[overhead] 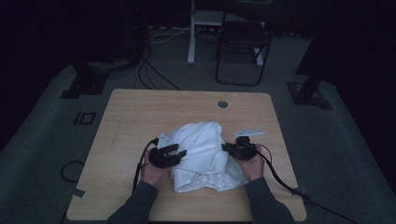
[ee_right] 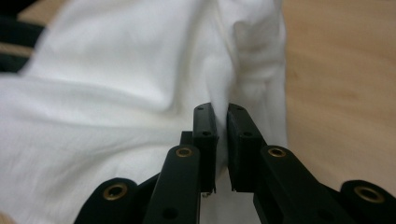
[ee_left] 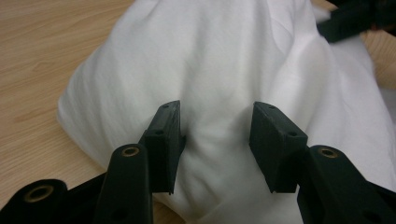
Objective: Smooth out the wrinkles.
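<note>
A crumpled white cloth (overhead: 201, 154) lies in a heap on the wooden table (overhead: 135, 116), in the lower middle of the high view, with one tool on each side of it. The left tool (overhead: 180, 152) sits at the cloth's left edge in that view, held by the person's left hand (overhead: 154, 170), and points to the right into the fabric. In the left gripper view the cloth (ee_left: 224, 79) takes up the middle and right of the frame, with bare table (ee_left: 42, 51) at the left; the left tool (ee_left: 217, 130) has its jaws spread apart over a soft bulge of the fabric, the cloth showing between them, and neither pad visibly presses on it. The right tool (overhead: 229, 148) sits at the cloth's right edge in the high view, held by the right hand (overhead: 252, 165), and points to the left. In the right gripper view the cloth (ee_right: 116, 84) spreads across the left and middle of the frame, with table (ee_right: 341, 93) at the right; the right tool (ee_right: 221, 121) has its jaws pressed almost together, pinching a raised fold of the white fabric that runs up from between them toward the top of the frame. The other tool shows dark at the upper right of the left gripper view.
</note>
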A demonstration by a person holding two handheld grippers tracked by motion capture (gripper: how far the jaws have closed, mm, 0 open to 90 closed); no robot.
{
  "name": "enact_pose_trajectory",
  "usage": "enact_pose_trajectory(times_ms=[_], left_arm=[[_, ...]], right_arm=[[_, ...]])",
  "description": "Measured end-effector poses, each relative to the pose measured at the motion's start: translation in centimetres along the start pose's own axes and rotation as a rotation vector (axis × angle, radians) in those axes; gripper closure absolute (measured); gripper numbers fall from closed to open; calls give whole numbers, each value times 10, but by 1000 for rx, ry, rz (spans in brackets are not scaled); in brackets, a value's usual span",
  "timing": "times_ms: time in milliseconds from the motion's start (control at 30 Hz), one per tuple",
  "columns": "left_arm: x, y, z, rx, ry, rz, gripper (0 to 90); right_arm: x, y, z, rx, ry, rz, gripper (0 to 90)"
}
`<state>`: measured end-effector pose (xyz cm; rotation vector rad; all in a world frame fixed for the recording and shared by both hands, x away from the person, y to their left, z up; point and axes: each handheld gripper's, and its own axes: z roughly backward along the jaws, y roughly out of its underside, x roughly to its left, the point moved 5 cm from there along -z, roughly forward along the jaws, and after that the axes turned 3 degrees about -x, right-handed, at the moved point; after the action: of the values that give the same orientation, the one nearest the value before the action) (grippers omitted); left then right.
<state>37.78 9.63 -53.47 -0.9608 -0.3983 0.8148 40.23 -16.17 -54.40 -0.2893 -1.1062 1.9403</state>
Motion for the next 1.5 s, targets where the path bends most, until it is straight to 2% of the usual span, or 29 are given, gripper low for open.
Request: enact_pose_trajectory(times_ms=[33, 100, 133, 167, 200, 233, 333, 433, 467, 533, 567, 600, 633, 700, 800, 867, 933, 1000, 1067, 1100, 1133, 1200, 1300, 1333, 1367, 1400, 1433, 1467, 1500], left_arm=[[1, -1, -3, 6, -16, -21, 539], [7, -6, -12, 19, -37, -53, 542], [7, -6, -12, 19, -37, -53, 542], [10, -8, -15, 19, -37, -52, 542], [18, -15, -23, 19, -44, -43, 542], [22, -18, -27, 22, -48, -39, 539], [29, -25, -32, 11, -52, -19, 525], [28, -27, -18, -21, -80, 2, 520], [26, -25, -9, -29, -79, -5, 519], [24, -16, 12, -53, -93, -9, 515], [24, -16, 12, -53, -93, -9, 515], [20, 1, 30, -54, -84, 21, 516], [18, 10, 36, -48, -91, 12, 519], [15, 27, 39, -19, -84, 8, 526], [11, 44, 34, 15, -71, 8, 546], [12, 48, 29, 14, -87, 9, 550], [12, 46, 27, 1, -74, 11, 595], [9, 44, 25, 10, -66, -23, 703], [6, 43, 27, 11, -62, -46, 855], [6, 43, 27, 11, -62, -46, 879], [5, 43, 36, -7, -65, -58, 887], [7, 45, 47, -26, -72, -54, 889], [11, 51, 56, -35, -70, -44, 887], [10, 57, 58, -25, -65, -50, 879], [10, 57, 58, -25, -65, -50, 849], [7, 59, 59, -31, -52, -57, 765], [7, 59, 59, -31, -52, -57, 704], [3, 55, 61, -72, -24, -64, 674], [3, 55, 61, -72, -24, -64, 643]], right_arm=[[0, 2, 0, 14, 5, 0, 781], [0, -2, 3, -10, 32, -15, 641], [1, -7, 5, -40, 37, -15, 594], [1, -7, 5, -40, 37, -15, 594], [3, -10, 6, -61, 36, -12, 547], [10, -20, 8, -115, 30, 18, 492], [19, -31, 5, -149, 23, 37, 445], [20, -34, -7, -127, 34, 37, 452], [18, -33, -10, -118, 37, 27, 461], [20, -29, -9, -130, 22, 8, 479], [23, -27, -6, -134, 12, 13, 486], [28, -23, -2, -140, 1, 30, 490], [31, -20, 2, -143, -2, 42, 490], [36, -12, 6, -127, -8, 63, 477], [36, 1, 5, -96, -3, 63, 448], [33, 8, 2, -73, 1, 50, 443], [32, 12, -2, -55, -16, 32, 450], [32, 14, -4, -43, -27, 35, 493], [31, 13, -2, -40, -34, 52, 696], [31, 13, -2, -40, -34, 52, 696], [26, 11, 4, -57, -46, 37, 841], [21, 10, 9, -66, -33, 24, 855], [15, 10, 14, -79, -19, 8, 844], [9, 11, 17, -88, -41, -39, 716], [9, 11, 17, -88, -41, -39, 716], [6, 11, 18, -83, 18, -43, 589], [6, 11, 18, -83, 18, -43, 589], [5, 5, 22, -117, 25, -42, 513], [5, 5, 22, -117, 25, -42, 513]])
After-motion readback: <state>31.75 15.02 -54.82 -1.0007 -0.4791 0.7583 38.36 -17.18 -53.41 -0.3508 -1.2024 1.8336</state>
